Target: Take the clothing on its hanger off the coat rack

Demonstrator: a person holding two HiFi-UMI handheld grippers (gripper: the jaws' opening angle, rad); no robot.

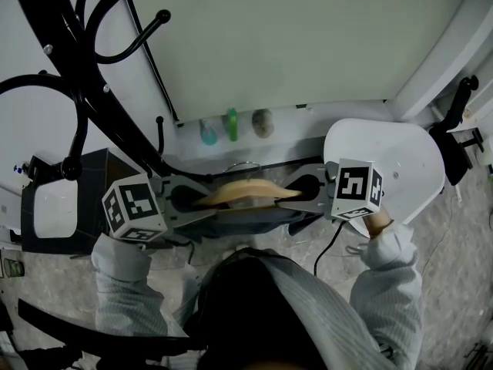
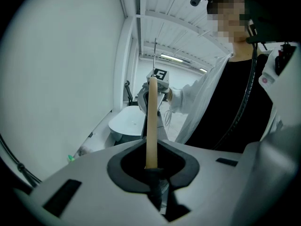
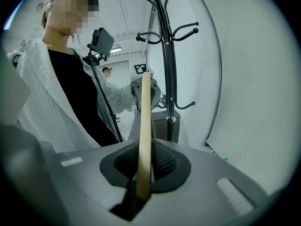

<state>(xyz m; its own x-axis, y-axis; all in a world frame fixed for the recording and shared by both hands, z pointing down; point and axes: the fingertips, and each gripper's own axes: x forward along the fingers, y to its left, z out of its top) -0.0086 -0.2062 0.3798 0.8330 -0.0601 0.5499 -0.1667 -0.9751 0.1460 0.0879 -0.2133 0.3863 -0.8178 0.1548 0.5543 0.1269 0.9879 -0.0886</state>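
Both clamped: left gripper (image 1: pixel 192 200) and right gripper (image 1: pixel 296 194) each pinch one end of the wooden hanger (image 1: pixel 240 193), with dark clothing (image 1: pixel 250 222) draped below. The hanger's long axis runs straight across between them, so neither hand is nearer. It sits just right of the coat rack (image 1: pixel 100 106) pole and looks already off it. Open room lies rightward, away from the rack; the wall (image 1: pixel 308 37) is beyond.

Even, cool indoor light, ceiling strips (image 2: pixel 181 60) glaring slightly; both gripper views fisheye-bent with dark vignetted corners; head view soft, low contrast
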